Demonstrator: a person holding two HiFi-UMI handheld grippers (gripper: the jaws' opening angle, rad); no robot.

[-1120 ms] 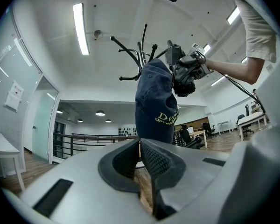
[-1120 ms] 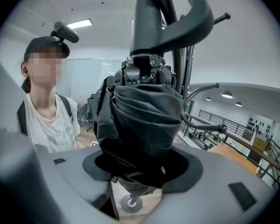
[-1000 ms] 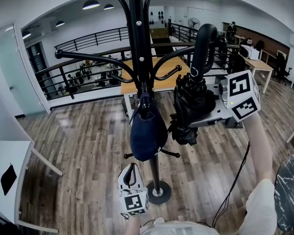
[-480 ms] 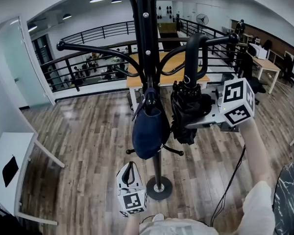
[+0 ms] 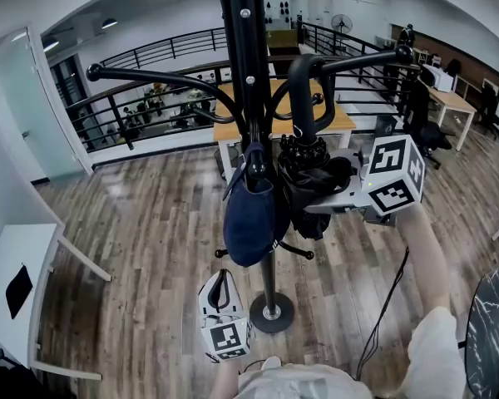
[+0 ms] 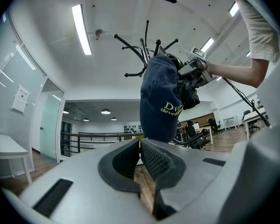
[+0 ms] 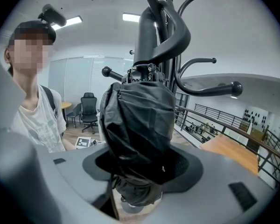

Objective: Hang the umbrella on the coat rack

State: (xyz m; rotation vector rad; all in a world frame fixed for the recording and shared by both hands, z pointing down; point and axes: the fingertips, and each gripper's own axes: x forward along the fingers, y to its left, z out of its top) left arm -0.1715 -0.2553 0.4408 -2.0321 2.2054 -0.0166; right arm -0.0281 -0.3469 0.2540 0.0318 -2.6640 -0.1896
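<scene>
The left claw (image 5: 222, 296) hangs low near the floor, jaws pressed together on nothing; it looks parked out of the way, since one hand is enough here. Above it a navy cap (image 5: 251, 214) takes a lower peg of the coat rack (image 5: 248, 73), so the umbrella goes higher. The folded black umbrella (image 5: 312, 181) stands upright just right of the pole, its crook handle (image 5: 303, 86) level with an upper arm (image 5: 362, 58); I cannot tell whether it bears on that arm. The right claw (image 5: 337, 199) is clenched round the bundled canopy, leaving the crook free to hook.
</scene>
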